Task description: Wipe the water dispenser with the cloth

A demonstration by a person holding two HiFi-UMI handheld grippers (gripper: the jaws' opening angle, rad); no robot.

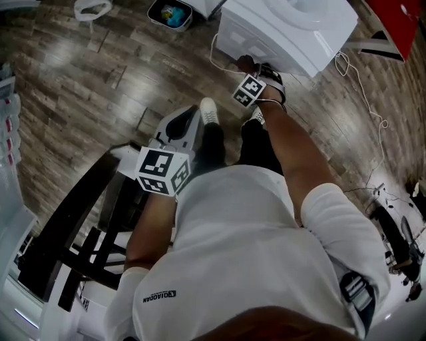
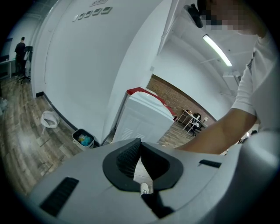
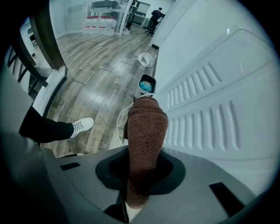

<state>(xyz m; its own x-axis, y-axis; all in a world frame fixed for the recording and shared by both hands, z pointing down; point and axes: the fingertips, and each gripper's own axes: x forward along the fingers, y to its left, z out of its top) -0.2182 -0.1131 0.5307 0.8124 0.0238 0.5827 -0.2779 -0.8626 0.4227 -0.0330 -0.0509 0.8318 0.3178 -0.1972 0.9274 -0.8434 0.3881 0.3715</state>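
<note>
Wood floor [image 3: 96,65]; right tool [image 3: 143,170] clenches cloth [image 3: 146,127], water dispenser [image 3: 218,109] just right of it (wiping seems underway); left tool [image 2: 139,146] closed, empty.

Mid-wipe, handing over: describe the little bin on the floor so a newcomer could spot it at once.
Start at the white water dispenser, where the right hand-held gripper holds the brown cloth. On the wood floor beside the dispenser, at the wall's foot, sits a small open bin. Unlike the limp white bag further along, it is rigid, with blue rubbish inside.
</note>
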